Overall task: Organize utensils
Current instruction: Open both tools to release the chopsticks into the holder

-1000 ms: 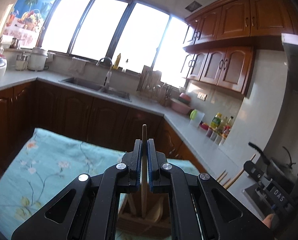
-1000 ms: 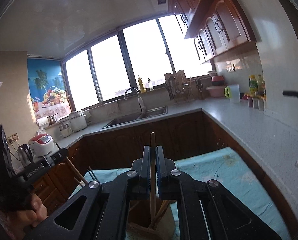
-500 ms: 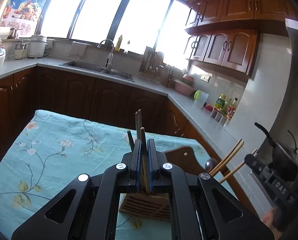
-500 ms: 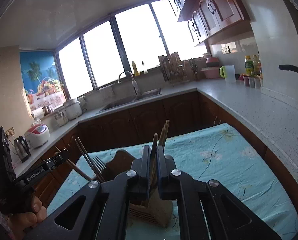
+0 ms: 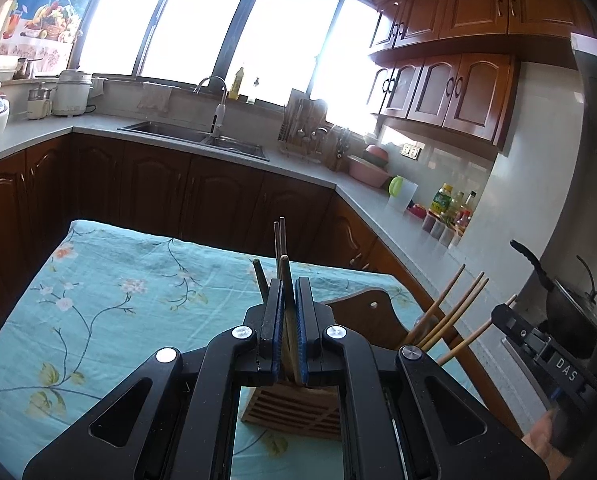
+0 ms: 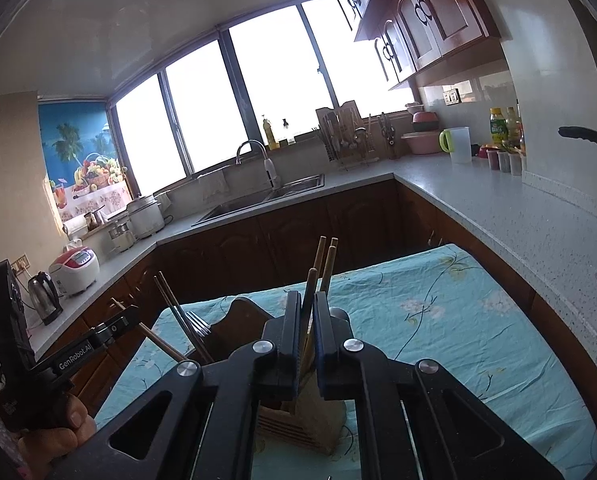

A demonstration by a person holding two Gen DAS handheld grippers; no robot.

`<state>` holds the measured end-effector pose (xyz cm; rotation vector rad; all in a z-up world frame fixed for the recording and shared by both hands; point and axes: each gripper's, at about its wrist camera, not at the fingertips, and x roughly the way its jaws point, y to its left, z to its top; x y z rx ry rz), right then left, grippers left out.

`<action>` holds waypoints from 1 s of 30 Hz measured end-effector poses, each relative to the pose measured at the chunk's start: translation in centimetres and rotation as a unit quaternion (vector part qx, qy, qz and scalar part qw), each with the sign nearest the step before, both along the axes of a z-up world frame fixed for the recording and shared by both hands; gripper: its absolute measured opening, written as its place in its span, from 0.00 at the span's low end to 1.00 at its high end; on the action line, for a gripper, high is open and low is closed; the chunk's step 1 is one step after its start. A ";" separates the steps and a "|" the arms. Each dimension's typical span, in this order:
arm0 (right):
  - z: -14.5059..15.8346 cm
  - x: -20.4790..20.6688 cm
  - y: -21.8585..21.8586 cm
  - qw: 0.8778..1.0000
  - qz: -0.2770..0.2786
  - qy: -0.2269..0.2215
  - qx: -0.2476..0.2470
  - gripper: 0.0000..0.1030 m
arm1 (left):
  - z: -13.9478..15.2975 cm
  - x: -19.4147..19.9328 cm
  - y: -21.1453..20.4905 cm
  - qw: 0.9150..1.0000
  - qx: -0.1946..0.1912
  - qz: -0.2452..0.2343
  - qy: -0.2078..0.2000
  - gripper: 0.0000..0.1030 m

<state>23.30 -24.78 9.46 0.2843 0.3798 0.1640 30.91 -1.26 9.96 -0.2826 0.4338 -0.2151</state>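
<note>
- Left wrist view: your left claw point(image 5: 285, 312) is pressed together on a single wooden chopstick point(image 5: 285, 270), whose tip stands up just past the pads.
- The chopstick's lower part runs down between the fingers toward the slatted wooden utensil holder point(image 5: 294, 410) that stands on the bench under the floral teal cloth point(image 5: 98, 300).
- More sticks point(image 5: 279, 240) rise from the holder just behind the claw, upright and close together.
- A further bundle of chopsticks point(image 5: 450, 312) leans to the right at the holder's right side, in front of a dark wooden board point(image 5: 362, 304).
- Your right claw's body point(image 5: 546, 356) shows at the right edge, with part of your hand point(image 5: 542, 438) under it.
- Right wrist view: your right claw point(image 6: 307, 316) is pinching one wooden chopstick point(image 6: 309, 286), tilted slightly right, its lower end over the same holder point(image 6: 298, 424).
- Two lighter chopsticks point(image 6: 325, 258) stand just behind it.
- A fork point(image 6: 196, 322) and dark sticks lean left at the holder's left side.
- Your left hand point(image 6: 54, 436) grips the other tool at the left edge.
- Whether either held chopstick reaches the holder's bottom, you cannot tell.
</note>
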 end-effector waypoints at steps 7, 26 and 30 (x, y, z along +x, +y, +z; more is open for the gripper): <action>-0.1 0.2 -0.3 1.000 0.003 0.013 0.017 0.11 | 0.0 0.3 0.2 1.000 -0.002 -0.007 0.018 0.07; -2.8 -5.9 -1.8 0.999 0.000 0.014 0.052 0.66 | -4.5 -8.4 3.5 0.998 -0.026 0.038 0.053 0.50; -5.0 -7.9 -1.2 0.998 0.013 0.033 0.044 0.67 | -6.6 -11.6 4.4 0.996 -0.028 0.043 0.079 0.55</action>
